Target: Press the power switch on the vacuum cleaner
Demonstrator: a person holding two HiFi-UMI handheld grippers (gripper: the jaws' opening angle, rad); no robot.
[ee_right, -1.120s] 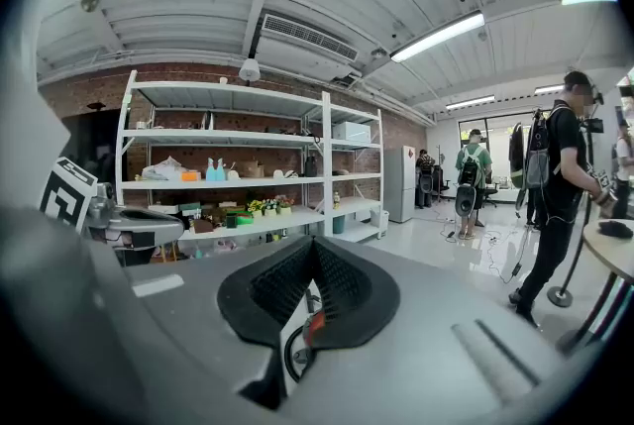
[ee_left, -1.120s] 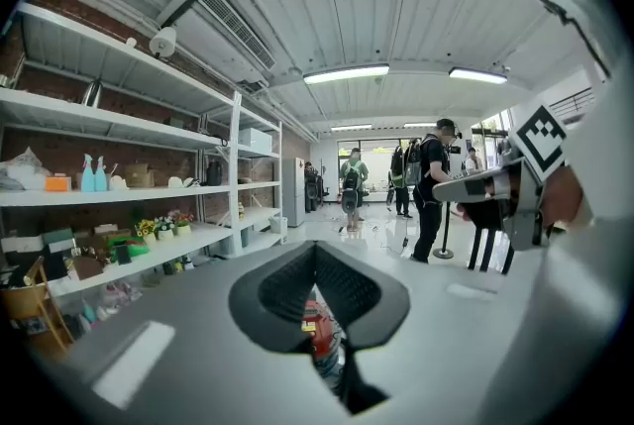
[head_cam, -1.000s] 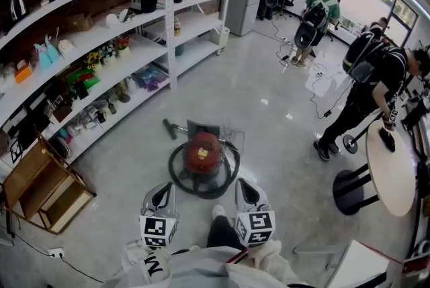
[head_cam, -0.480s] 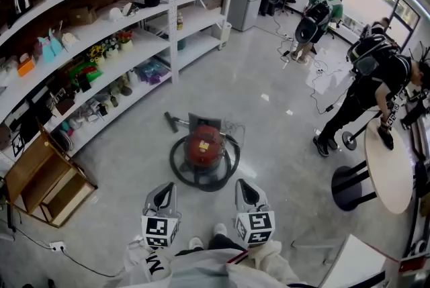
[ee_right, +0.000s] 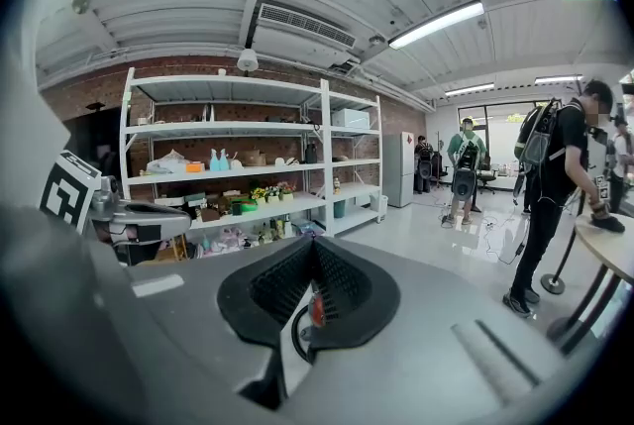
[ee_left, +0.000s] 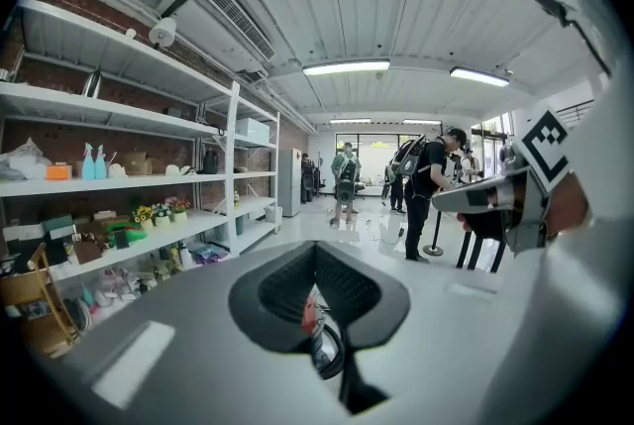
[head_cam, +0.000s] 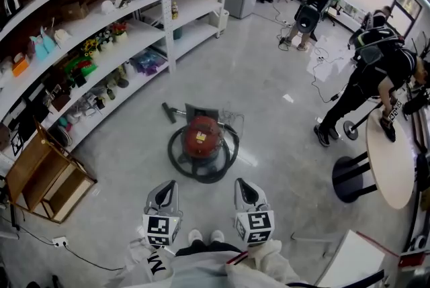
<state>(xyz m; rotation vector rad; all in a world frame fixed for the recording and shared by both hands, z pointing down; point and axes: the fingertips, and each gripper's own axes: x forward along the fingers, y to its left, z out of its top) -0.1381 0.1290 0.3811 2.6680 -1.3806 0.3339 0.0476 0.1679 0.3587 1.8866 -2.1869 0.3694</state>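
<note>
The vacuum cleaner (head_cam: 202, 137) is a red round canister on the floor, ringed by its black hose, with a floor nozzle behind it. It stands ahead of both grippers and well apart from them. My left gripper (head_cam: 164, 186) and right gripper (head_cam: 243, 184) are held side by side at waist height, both shut and holding nothing. In the left gripper view the left gripper (ee_left: 315, 306) shows a sliver of the red vacuum cleaner (ee_left: 309, 312) through the slit between its jaws. The right gripper (ee_right: 309, 302) likewise frames a strip of the vacuum cleaner (ee_right: 316, 309).
Long white shelves (head_cam: 101, 38) full of small items line the left wall. An open wooden crate (head_cam: 47, 176) stands on the floor at the left. A round table (head_cam: 393, 159) and several people (head_cam: 366, 85) are at the right. A cable and socket (head_cam: 59, 241) lie near my feet (head_cam: 205, 236).
The vacuum cleaner sits a little farther up the head view than before, and both my feet now show together below the grippers. Both grippers keep their pose and stay shut.
</note>
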